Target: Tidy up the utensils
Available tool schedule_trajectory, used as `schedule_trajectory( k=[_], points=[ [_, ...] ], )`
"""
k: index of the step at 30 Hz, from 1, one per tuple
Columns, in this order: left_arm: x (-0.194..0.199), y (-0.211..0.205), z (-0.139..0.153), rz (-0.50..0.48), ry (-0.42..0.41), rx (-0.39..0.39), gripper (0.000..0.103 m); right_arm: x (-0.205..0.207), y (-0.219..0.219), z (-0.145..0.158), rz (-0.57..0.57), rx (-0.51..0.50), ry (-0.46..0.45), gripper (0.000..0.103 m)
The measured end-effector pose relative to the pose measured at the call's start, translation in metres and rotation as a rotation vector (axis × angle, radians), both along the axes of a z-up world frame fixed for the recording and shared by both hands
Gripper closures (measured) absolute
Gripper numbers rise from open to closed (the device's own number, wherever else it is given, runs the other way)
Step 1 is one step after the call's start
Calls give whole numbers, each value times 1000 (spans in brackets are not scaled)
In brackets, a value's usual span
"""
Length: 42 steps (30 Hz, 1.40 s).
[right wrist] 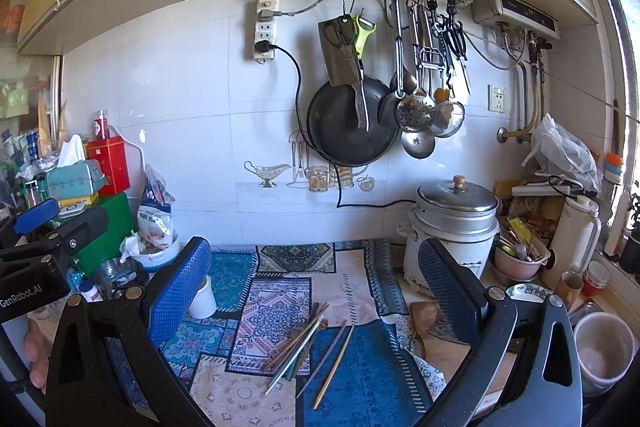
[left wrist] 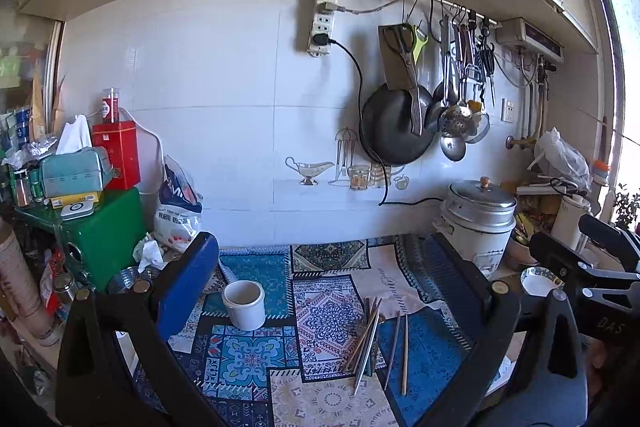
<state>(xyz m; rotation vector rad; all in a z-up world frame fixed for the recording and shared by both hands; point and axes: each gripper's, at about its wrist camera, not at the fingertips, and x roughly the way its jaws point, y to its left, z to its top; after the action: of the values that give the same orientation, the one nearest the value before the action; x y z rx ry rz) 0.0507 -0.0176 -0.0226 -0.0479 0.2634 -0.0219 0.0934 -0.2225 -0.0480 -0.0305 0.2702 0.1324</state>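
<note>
Several chopsticks lie loose on the patterned mat, most in a crossed pile and two side by side just right of it. A white cup stands upright on the mat to their left. My left gripper hovers open above the mat, with the cup by its blue left pad and the chopsticks between the fingers and below them. In the right wrist view the pile of chopsticks lies below my right gripper, which is open and holds nothing. Its left finger hides part of the cup.
A rice cooker stands at the back right beside a pink bowl of utensils, a thermos and a white mug. A green box, tins and bags crowd the left. A wok and ladles hang on the wall.
</note>
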Motion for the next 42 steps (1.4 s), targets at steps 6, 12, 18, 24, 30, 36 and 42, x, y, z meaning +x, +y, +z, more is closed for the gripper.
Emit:
schedule_trajectory(
  k=[6,12,18,24,30,36,42],
  points=[
    [46,0,-37,-25,155,4,0,25,-8,-31,-73,-75,101,0],
    [99,-9,-99,-75,352,73,0,61,-16,-76,-110,-169,267,0],
    [149,-18,-162,-147,553,70,0,101,-24,-124,-116,-189,467,1],
    [196,-35,-213,-175,697,127,1,148,-34,-174,-84,-96,675,3],
    [240,-60,-249,-223,781,200,6,187,-44,-216,-70,-7,830,10],
    [288,-80,-274,-294,857,202,26,217,-61,-246,-73,119,952,22],
    [326,-100,-292,-371,928,180,43,236,-65,-263,-61,138,1016,38]
  ],
)
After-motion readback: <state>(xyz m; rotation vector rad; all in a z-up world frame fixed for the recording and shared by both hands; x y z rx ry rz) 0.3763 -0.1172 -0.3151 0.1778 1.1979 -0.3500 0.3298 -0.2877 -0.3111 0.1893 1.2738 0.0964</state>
